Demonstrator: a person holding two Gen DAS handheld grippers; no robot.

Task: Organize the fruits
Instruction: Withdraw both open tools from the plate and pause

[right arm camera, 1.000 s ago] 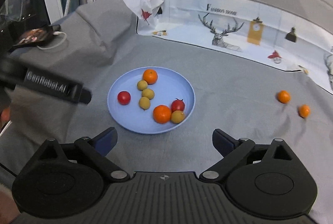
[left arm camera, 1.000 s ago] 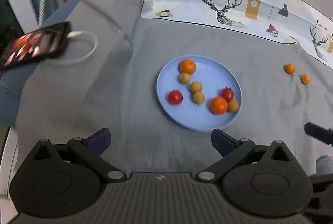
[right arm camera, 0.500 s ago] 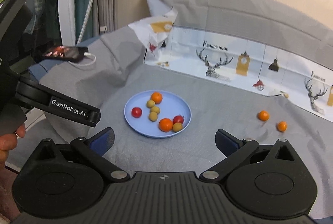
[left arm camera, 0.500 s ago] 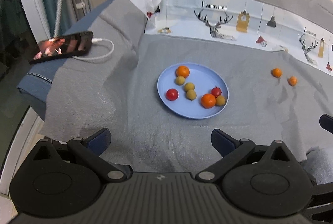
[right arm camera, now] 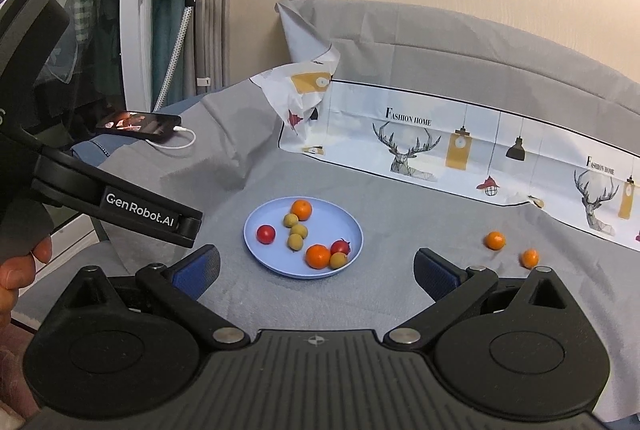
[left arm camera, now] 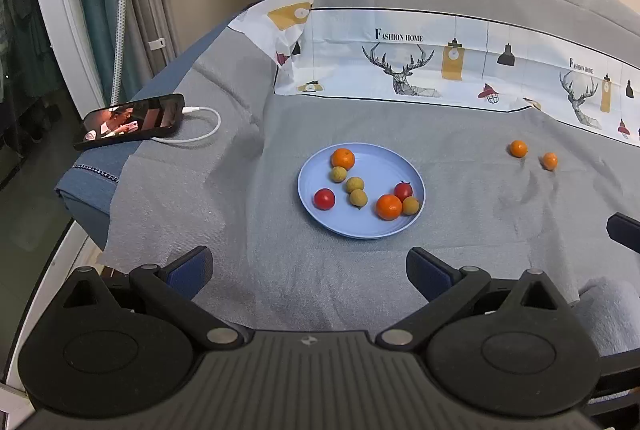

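Now both tongs, left point(left arm camera: 308, 266) and right point(right arm camera: 316, 268), have drawn back, spread apart and empty; eight fruits sit on the blue plate point(left arm camera: 384, 166), two small oranges point(left arm camera: 518, 149) still loose on the grey surface point(left arm camera: 460, 230).

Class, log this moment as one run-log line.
left gripper: open, empty | right gripper: open, empty | blue plate: eight fruits | two small oranges: on cloth, off plate

A grey cloth point(left arm camera: 320, 282) is covering the table, carrying a blue plate point(left arm camera: 372, 230), two loose oranges point(left arm camera: 518, 149), a phone point(left arm camera: 132, 121) with its white cable point(left arm camera: 200, 134), and a printed sheet point(left arm camera: 400, 66).
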